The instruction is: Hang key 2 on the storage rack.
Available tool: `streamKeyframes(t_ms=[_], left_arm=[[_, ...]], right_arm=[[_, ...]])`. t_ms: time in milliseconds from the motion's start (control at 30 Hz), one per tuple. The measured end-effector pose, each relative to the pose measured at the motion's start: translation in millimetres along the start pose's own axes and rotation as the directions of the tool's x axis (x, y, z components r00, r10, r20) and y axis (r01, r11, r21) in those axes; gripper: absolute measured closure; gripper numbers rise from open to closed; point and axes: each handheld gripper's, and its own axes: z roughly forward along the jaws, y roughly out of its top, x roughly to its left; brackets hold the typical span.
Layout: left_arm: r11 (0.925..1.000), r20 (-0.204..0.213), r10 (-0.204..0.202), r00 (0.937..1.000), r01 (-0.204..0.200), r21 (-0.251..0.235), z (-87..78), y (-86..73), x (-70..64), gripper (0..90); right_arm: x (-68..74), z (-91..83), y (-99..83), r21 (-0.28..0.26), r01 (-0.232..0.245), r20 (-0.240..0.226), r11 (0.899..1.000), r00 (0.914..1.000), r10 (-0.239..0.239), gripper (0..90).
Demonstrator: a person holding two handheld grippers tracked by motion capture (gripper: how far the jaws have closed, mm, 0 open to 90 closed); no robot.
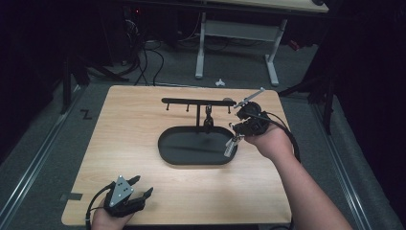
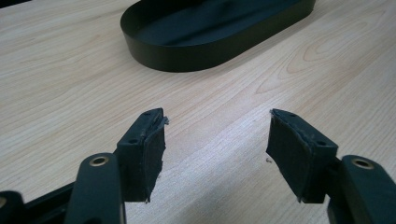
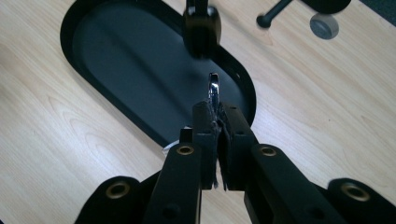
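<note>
Hanging a key ring on the rack

My right gripper is clamped on a small metal ring, edge-up, over the far right end of the black tray, which sits mid-tabletop toward the far edge. I hold it thin-side-on, I judge, so it can slip onto a peg of the rack rising from the tray; one dark piece already hangs there. My left gripper rests near the tabletop's near left corner, jaws spread and empty, out of the way.
</note>
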Motion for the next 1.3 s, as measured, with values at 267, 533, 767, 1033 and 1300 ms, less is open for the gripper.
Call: streamKeyframes(t_ms=[267,533,767,1033,1300], left_arm=[[1.0000,0.002,-0.009,1.0000,0.009,-0.002,1.0,0.4,2.0,37.2],[1.0000,0.010,0.005,0.9999,-0.005,0.006,2.6,0.7,-0.4,37.1],[1.0000,0.007,-0.004,1.0000,0.004,0.000,1.5,0.3,1.3,37.1],[0.9999,0.016,0.004,0.9999,-0.004,0.013,3.4,-0.1,-0.7,37.0],[0.9999,0.017,0.002,0.9998,-0.002,0.015,3.9,-0.6,-0.8,37.0]], right_arm=[[-3.4,0.0,18.2,-0.017,-0.012,0.005,1.000,0.9999,0.012,86.3],[-14.1,1.9,30.8,-0.025,-0.036,0.015,0.999,0.9992,0.036,86.3],[-18.5,8.5,33.0,-0.009,-0.047,0.016,0.999,0.9988,0.047,86.2],[-25.8,12.0,35.5,-0.022,-0.070,0.003,0.997,0.9976,0.070,86.1],[-32.9,13.8,33.6,-0.025,-0.074,-0.008,0.997,0.9972,0.074,85.7]])
